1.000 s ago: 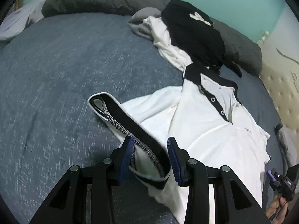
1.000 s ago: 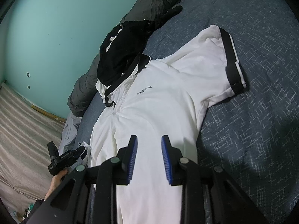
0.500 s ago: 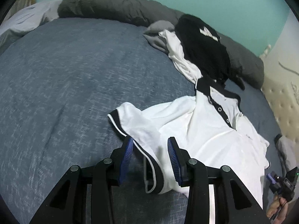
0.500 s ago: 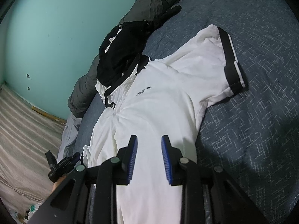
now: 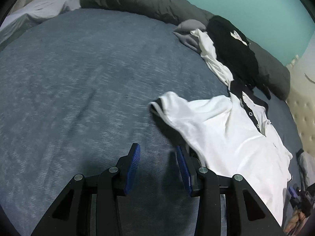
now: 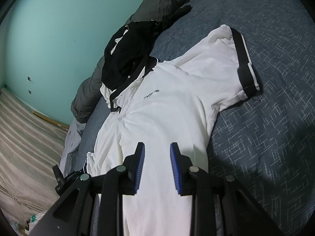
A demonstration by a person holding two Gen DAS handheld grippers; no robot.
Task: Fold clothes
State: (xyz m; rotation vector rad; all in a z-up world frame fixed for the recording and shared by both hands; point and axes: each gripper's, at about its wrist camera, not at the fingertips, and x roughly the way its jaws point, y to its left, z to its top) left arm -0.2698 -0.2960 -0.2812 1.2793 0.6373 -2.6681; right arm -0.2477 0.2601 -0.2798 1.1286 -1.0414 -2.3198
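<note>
A white polo shirt with black collar and cuffs lies face up on the blue bedspread. In the left wrist view its near sleeve is spread out leftward. My left gripper is open over bare bedspread just left of the shirt's side edge, with nothing between its fingers. In the right wrist view my right gripper is open low over the shirt's lower body, holding nothing. The other sleeve, with its black cuff, lies flat to the right.
A black garment and a crumpled white one are piled by the shirt's collar, against a rolled grey duvet. A padded headboard is at the right. A hand shows at the lower right. The floor lies beyond the bed edge.
The black-cuffed sleeve that lay between my left fingers is out of them and lies spread on the bed. The left gripper has drawn back and to the left. The right gripper has barely moved.
</note>
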